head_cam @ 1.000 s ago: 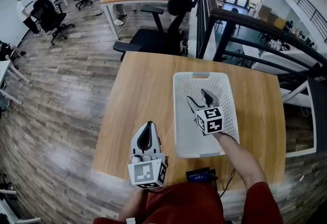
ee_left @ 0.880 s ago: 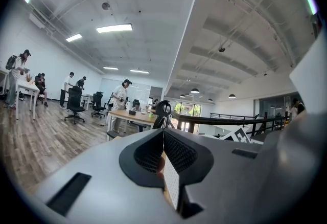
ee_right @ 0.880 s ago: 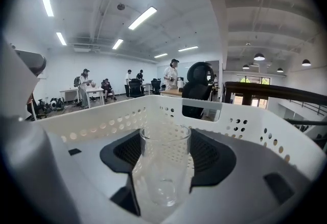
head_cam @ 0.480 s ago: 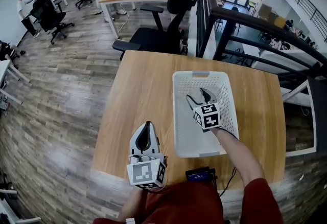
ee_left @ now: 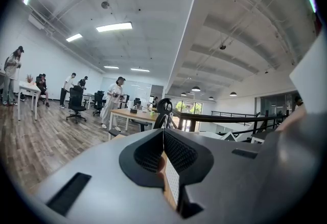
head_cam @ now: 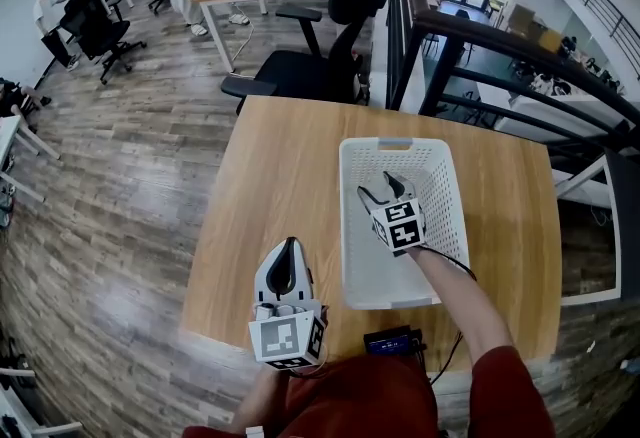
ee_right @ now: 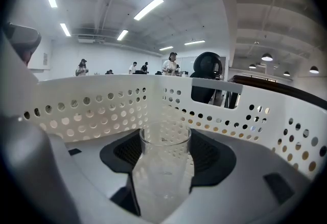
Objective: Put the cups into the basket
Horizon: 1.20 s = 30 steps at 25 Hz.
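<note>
At seven o'clock, nearest me, my left gripper [head_cam: 289, 248] hangs over the wooden table's [head_cam: 270, 176] near edge, jaws pressed together and empty. Farther off, at one o'clock, my right gripper [head_cam: 381, 190] pinches a clear cup [ee_right: 162, 166] inside the white perforated basket [head_cam: 395, 144].

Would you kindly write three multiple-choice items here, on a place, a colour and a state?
1. Where is the clear cup? A on the bare table; B in the right claw, within the basket; C on a chair.
2. What colour is the basket? A white; B blue; C black.
3. How is the left claw? A shut, empty; B wide open; C shut on a cup.
B: basket walls surround the gripped cup. A: its perforated walls are white. A: its jaws meet on nothing.
</note>
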Each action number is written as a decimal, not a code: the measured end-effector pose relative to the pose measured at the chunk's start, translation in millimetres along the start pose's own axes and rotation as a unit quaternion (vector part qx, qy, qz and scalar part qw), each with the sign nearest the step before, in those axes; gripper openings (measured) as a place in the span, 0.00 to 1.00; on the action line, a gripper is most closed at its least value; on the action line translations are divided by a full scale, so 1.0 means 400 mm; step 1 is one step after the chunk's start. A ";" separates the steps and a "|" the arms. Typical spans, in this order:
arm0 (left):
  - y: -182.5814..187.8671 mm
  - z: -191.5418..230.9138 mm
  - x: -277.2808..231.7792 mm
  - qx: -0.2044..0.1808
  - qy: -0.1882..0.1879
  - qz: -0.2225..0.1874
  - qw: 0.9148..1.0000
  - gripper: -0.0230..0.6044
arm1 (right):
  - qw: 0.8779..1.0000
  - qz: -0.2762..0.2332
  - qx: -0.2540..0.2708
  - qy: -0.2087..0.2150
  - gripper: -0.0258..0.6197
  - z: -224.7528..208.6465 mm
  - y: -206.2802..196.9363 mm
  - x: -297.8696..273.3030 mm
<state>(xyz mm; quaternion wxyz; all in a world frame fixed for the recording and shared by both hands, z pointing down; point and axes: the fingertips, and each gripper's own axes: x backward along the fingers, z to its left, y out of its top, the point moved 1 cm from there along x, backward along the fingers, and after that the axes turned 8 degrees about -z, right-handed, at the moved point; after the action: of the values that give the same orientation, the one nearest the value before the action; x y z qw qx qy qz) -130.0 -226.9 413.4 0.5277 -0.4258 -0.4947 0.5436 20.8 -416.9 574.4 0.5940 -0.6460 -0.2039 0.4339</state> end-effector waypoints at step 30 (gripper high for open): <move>-0.016 0.000 -0.008 -0.001 0.000 0.006 1.000 0.05 | 1.000 0.015 0.000 0.021 0.48 0.037 -0.045 -0.034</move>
<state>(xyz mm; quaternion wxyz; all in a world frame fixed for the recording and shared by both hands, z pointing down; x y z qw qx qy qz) -128.9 -230.4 419.5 0.5242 -0.4296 -0.4923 0.5462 6.0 -415.0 596.9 0.5911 -0.6582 -0.1817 0.4294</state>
